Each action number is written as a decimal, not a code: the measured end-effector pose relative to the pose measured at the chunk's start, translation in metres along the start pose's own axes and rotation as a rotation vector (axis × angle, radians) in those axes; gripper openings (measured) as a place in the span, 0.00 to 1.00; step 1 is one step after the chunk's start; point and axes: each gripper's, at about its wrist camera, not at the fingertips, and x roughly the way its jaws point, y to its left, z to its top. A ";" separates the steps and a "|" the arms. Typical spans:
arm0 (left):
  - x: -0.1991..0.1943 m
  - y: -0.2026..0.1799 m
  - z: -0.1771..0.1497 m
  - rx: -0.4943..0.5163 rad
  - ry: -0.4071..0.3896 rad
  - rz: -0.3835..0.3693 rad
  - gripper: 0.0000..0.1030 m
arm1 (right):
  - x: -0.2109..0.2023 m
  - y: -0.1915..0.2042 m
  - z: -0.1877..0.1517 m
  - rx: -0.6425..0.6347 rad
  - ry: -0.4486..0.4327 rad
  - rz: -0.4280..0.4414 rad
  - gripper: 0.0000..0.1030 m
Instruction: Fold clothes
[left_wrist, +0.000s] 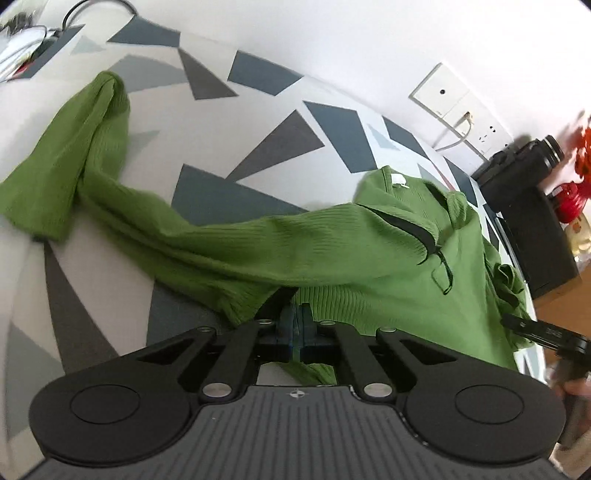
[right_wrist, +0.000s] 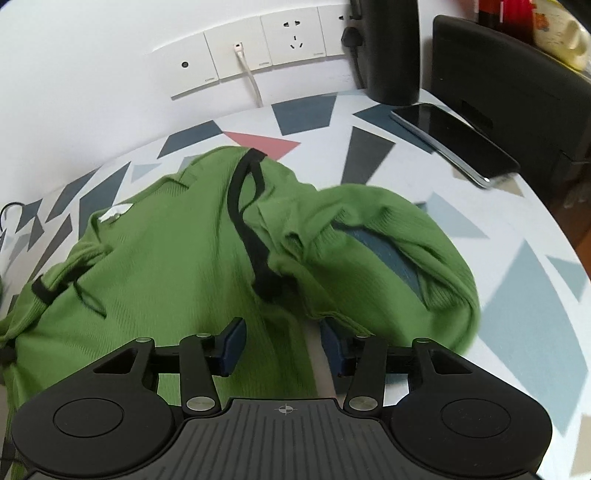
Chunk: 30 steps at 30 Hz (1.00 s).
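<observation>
Sweater (left_wrist: 332, 258) sprawled on triangle-patterned tablecloth (left_wrist: 258, 147), white wall (right_wrist: 92, 74) behind

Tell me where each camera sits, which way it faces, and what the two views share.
Left wrist: on the left gripper, jaws shut on the green sweater, looking along its sleeve; the right gripper shows at the right edge.
Right wrist: on the right gripper, jaws open over the sweater's body, facing the wall sockets; no hand shows.
Shared: the sweater, the patterned tabletop and the sockets.
</observation>
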 end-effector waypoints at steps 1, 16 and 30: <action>-0.003 0.001 -0.001 -0.020 0.004 -0.005 0.09 | 0.001 0.000 0.003 0.005 0.004 0.002 0.39; 0.010 0.022 -0.021 -0.276 -0.013 -0.172 0.32 | -0.011 -0.009 -0.007 0.012 0.066 0.090 0.37; 0.038 0.025 -0.005 -0.268 -0.069 -0.287 0.38 | 0.020 -0.022 0.020 0.125 -0.004 0.162 0.37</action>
